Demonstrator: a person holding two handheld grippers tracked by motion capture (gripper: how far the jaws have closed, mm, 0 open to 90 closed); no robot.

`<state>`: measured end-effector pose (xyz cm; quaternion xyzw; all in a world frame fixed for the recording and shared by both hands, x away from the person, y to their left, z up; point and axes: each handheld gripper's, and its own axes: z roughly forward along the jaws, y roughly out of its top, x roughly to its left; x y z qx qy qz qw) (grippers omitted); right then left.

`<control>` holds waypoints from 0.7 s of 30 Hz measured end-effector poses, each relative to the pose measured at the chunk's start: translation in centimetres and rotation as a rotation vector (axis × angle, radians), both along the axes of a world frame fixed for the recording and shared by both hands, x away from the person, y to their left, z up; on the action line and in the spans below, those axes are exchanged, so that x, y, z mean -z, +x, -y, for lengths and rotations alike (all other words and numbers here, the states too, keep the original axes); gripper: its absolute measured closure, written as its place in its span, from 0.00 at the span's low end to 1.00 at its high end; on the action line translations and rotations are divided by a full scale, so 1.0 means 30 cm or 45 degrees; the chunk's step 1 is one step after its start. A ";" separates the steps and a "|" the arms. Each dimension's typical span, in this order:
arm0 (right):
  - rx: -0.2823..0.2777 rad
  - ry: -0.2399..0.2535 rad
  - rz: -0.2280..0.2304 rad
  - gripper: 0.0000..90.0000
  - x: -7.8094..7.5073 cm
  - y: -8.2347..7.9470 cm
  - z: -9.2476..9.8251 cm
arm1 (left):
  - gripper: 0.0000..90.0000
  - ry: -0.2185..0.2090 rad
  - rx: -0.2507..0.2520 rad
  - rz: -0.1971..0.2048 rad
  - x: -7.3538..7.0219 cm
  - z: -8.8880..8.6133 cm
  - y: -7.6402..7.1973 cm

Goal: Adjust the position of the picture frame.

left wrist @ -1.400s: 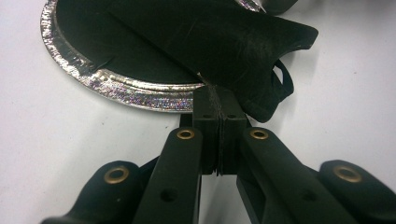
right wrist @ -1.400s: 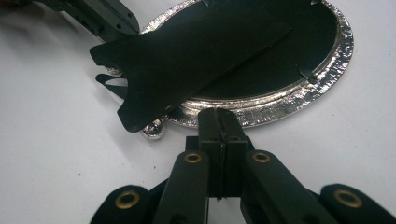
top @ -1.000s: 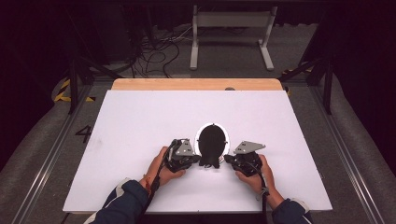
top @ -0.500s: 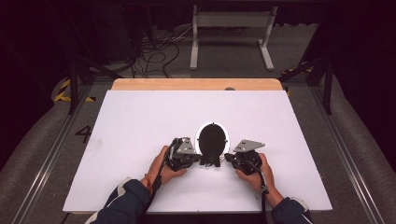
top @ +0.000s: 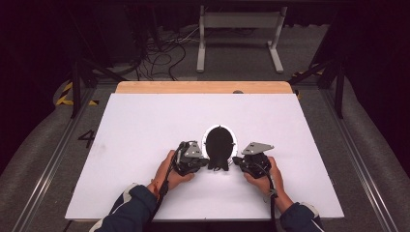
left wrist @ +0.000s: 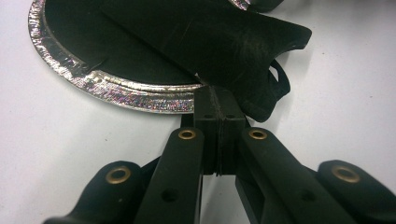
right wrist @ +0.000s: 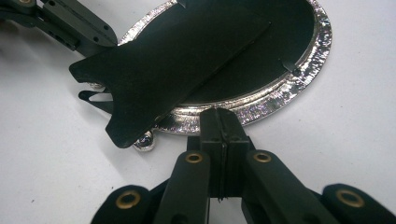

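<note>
the left gripper (left wrist: 217, 100) has its jaws pressed fully together, their tips tucked under the edge of the black stand flap (left wrist: 210, 42) where it meets the silver rim (left wrist: 140, 95); whether a sliver of flap is pinched between the pads is hidden. the right gripper (right wrist: 220, 116) is likewise clenched tight, its tips resting against the glittery rim (right wrist: 261, 109) on the opposite side, nothing seen between them.

the thing between them is an oval picture frame (top: 220, 144), lying face down near the front middle of the white table (top: 145, 125), with the person's hands (top: 167, 169) holding a gripper at each side. its black backing carries a hinged easel flap that stands lifted off the back, and a small silver ball foot (right wrist: 145, 141) peeks out below.

it looks light but rigid, probably with glass in front, so likely fragile if dropped. the metallic rim seems slick; the flap is thin and stiff, likely the easiest place to grip, though its hinge may bend if pulled hard.
</note>
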<state>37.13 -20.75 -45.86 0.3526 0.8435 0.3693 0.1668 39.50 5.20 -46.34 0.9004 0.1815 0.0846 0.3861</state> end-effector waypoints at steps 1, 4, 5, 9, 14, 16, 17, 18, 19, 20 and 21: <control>0.001 0.001 -0.002 1.00 0.000 0.001 0.000 | 1.00 0.002 -0.002 0.001 0.000 0.000 0.000; 0.004 0.002 -0.004 1.00 -0.001 0.004 0.000 | 1.00 -0.001 -0.002 -0.002 0.000 0.001 0.001; 0.004 0.001 -0.004 1.00 -0.001 0.004 -0.001 | 1.00 -0.009 -0.005 -0.010 0.001 0.002 0.002; 0.006 0.001 -0.003 1.00 -0.001 0.006 0.000 | 1.00 -0.017 -0.010 -0.016 0.002 0.001 0.004; 0.004 -0.012 0.005 1.00 -0.001 0.007 -0.001 | 1.00 -0.027 -0.022 -0.034 0.002 0.003 0.007; 0.005 -0.013 0.008 1.00 -0.001 0.008 -0.001 | 1.00 -0.030 -0.024 -0.040 0.002 0.002 0.009; 0.005 -0.013 0.008 1.00 -0.001 0.008 -0.001 | 1.00 -0.030 -0.024 -0.040 0.002 0.002 0.009; 0.008 -0.012 0.007 1.00 -0.001 0.008 0.000 | 1.00 -0.032 -0.025 -0.041 0.003 0.002 0.009; 0.008 -0.009 0.006 1.00 -0.001 0.009 0.001 | 1.00 -0.034 -0.025 -0.043 0.003 0.003 0.009; 0.007 -0.010 0.007 1.00 -0.001 0.009 0.001 | 1.00 -0.032 -0.026 -0.042 0.002 0.003 0.009; 0.007 -0.010 0.007 1.00 -0.001 0.009 0.001 | 1.00 -0.033 -0.026 -0.042 0.003 0.003 0.009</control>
